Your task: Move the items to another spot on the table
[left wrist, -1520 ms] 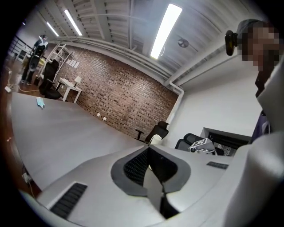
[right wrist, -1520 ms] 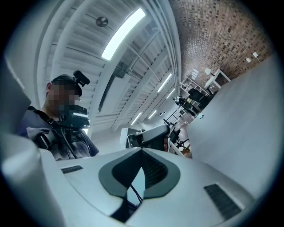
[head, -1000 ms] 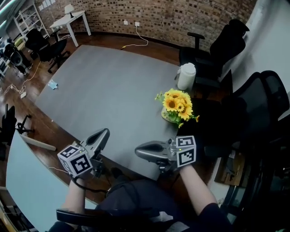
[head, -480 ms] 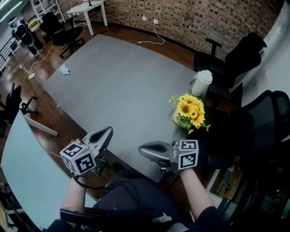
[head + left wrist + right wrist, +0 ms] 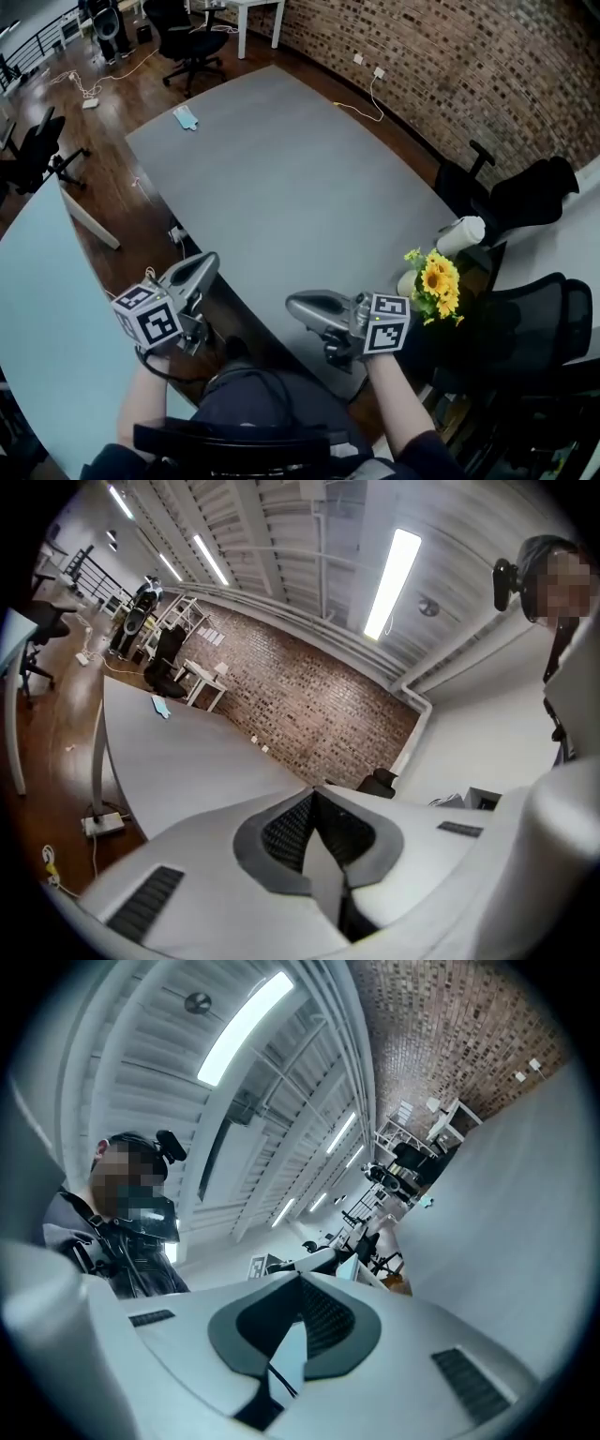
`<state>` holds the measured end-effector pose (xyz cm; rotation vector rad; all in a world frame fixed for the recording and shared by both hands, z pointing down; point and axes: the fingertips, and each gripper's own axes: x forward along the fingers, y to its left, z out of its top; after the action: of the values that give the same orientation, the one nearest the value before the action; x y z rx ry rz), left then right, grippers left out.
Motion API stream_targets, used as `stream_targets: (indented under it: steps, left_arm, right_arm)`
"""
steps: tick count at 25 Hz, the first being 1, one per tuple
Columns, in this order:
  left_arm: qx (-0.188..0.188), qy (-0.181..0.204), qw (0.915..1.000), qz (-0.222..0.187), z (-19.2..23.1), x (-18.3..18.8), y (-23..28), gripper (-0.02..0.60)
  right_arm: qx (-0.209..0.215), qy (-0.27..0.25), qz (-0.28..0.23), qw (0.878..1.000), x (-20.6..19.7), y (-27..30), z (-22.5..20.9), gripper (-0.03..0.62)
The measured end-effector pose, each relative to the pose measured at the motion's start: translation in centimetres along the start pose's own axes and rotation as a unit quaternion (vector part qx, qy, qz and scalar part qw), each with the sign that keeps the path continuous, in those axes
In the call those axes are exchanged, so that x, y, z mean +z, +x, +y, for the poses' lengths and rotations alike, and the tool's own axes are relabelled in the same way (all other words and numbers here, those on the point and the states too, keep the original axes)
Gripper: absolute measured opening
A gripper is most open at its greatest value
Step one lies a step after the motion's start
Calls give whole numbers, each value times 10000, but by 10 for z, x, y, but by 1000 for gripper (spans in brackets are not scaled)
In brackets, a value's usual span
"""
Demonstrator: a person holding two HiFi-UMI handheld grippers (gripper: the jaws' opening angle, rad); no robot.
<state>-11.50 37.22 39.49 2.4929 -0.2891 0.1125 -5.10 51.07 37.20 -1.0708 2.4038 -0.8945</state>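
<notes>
A pot of yellow sunflowers (image 5: pixel 435 281) stands near the right edge of the long grey table (image 5: pixel 281 178), with a white cylinder-shaped container (image 5: pixel 463 233) just behind it. A small blue item (image 5: pixel 185 117) lies at the table's far end and also shows in the left gripper view as the blue item (image 5: pixel 161 708). My left gripper (image 5: pixel 208 260) is shut and empty, beyond the table's near left edge. My right gripper (image 5: pixel 292 302) is shut and empty above the near edge, well left of the flowers. Shut jaws show on the left gripper (image 5: pixel 314 794) and the right gripper (image 5: pixel 300 1283).
Black office chairs (image 5: pixel 534 187) crowd the table's right side by the brick wall (image 5: pixel 450 66). A pale second table (image 5: pixel 47 309) lies to the left across a strip of wooden floor (image 5: pixel 112 197). More chairs and a white desk stand at the far end.
Both grippers have swung left along the table's near edge, away from the sunflowers, which now sit further right in the head view. The jaws have stayed shut.
</notes>
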Motion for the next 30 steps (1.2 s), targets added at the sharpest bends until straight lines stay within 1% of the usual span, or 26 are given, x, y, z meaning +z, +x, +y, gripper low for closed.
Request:
stream_targets:
  steps: [6,10,15,19,22,25,27,30]
  left_arm:
    - [202,-164,9988,-423,63,35,-39,2]
    - [509,-309,9951,-790,100,49,-72,2]
    - [925,-581,9867,-1201,138,53,-114,2]
    - [1289,-730,9795,-1367,160,42,-148,2]
    - [1625,-709,9736,-1438,165,37,-176,2]
    - [1947,-651,9649,-1639,173,42,-209,2]
    - [2094,-596,9598,-1773,177,47,-226,2]
    - [2323,-407,9549,-1807,179,53,-239,2]
  right_arm:
    - [77,40,566,9984,0,81,-15,-20]
    - [319,49,1008,9944,-4,131,-21,-20]
    - [677,117,1520,9860,-13,183,-19,-20]
    - [973,2,2031,9743,-29,220,-14,-20]
    - [1185,-25,2280,9664,-40,238,-11,-20]
    - [1483,-58,2489,9571,-49,262,-6,-20]
    - [1690,-173,2605,9504,-53,279,-1,-20]
    - [1885,-396,2666,9444,-54,301,1,-20]
